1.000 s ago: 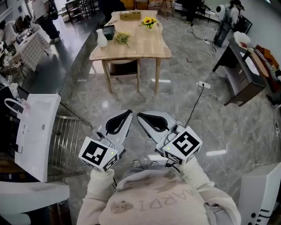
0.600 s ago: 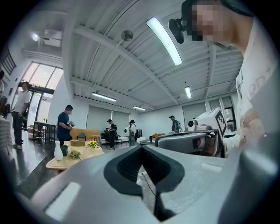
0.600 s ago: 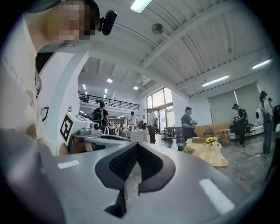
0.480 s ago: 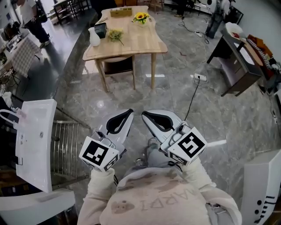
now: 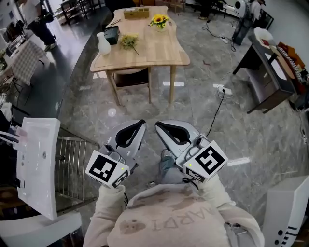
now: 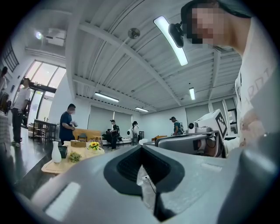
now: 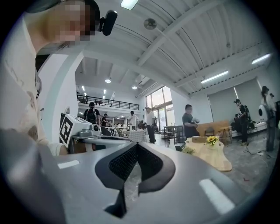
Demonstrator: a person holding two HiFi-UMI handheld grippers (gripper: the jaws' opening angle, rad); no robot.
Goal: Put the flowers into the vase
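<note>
Locating the flowers: a small loose bunch of pale yellow-green flowers (image 5: 128,41) is lying flat on the light wooden rectangular table (image 5: 161,50), well apart from both grippers.
Vase: the white narrow-necked vase (image 5: 103,43) is standing upright at the table's left edge, near the bunch and not touching it.
Other table items: a small black box (image 5: 112,34) is sitting just beside the vase; a yellow sunflower arrangement (image 5: 160,20) and a low wooden box (image 5: 135,14) are standing toward the far end.
Left gripper (image 5: 140,124): it is being held close to the person's chest, jaws clenched tip to tip, grasping nothing.
Right gripper (image 5: 159,126): it is being held just beside the left one, jaws likewise closed together and empty.
Floor: grey polished stone (image 5: 145,111) is lying between the grippers and the table.
Surroundings: a metal railing (image 5: 72,161) is standing at the person's left; several people are standing in the background.
</note>
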